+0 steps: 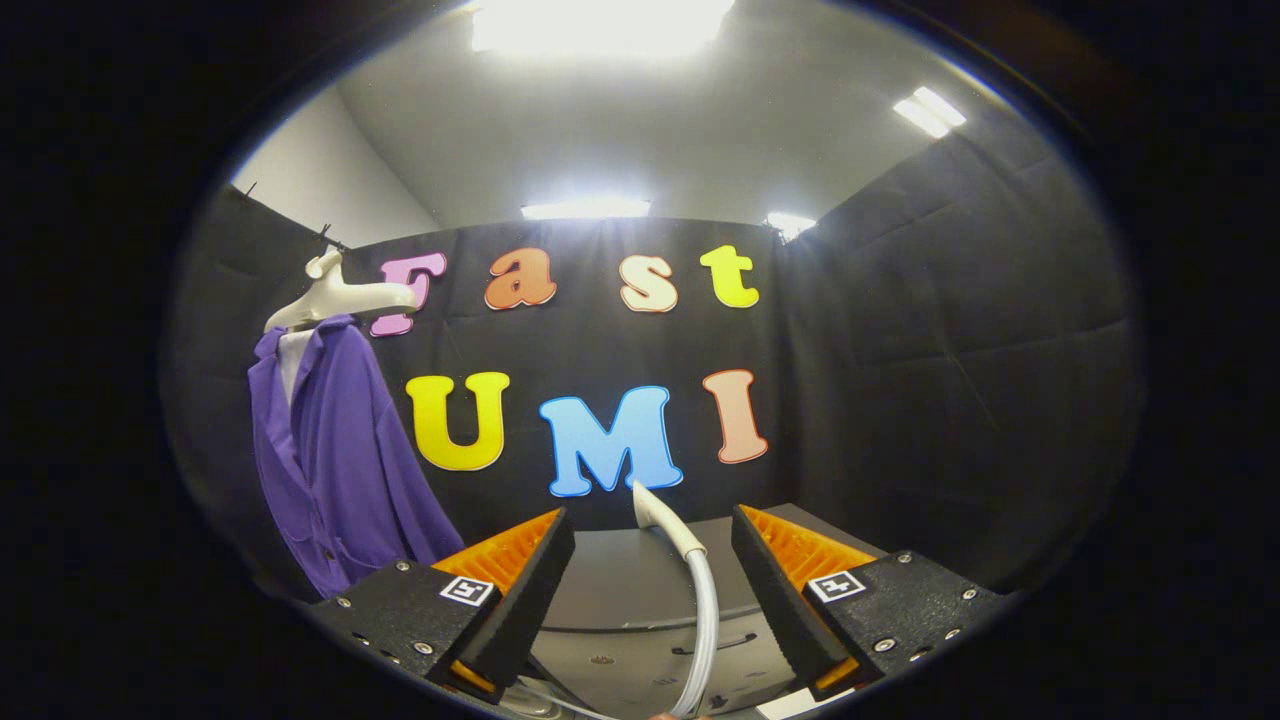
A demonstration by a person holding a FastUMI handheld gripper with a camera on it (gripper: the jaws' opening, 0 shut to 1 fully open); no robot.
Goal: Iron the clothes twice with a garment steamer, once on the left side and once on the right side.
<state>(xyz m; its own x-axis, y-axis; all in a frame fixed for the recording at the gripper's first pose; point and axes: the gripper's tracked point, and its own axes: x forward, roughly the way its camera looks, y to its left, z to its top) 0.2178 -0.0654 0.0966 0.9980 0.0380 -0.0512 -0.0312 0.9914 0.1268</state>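
Currently, step: approach, nothing grasped yet; neither side pass looks begun.
Steamer: white steamer wand with its pale hose stands at lower centre of the frame, between and just beyond the jaws.
Gripper: jaws spread wide, empty, straddling the hose without touching it.
Next move: likely close in on the wand's handle, centred, then carry it left.
Garment: purple shirt hangs on a white hanger, left of frame, against the booth wall, well apart from the wand.
Tabletop: grey, beneath the hose.

Black cloth booth walls, white ceiling with bright light panels, grey cabinet below
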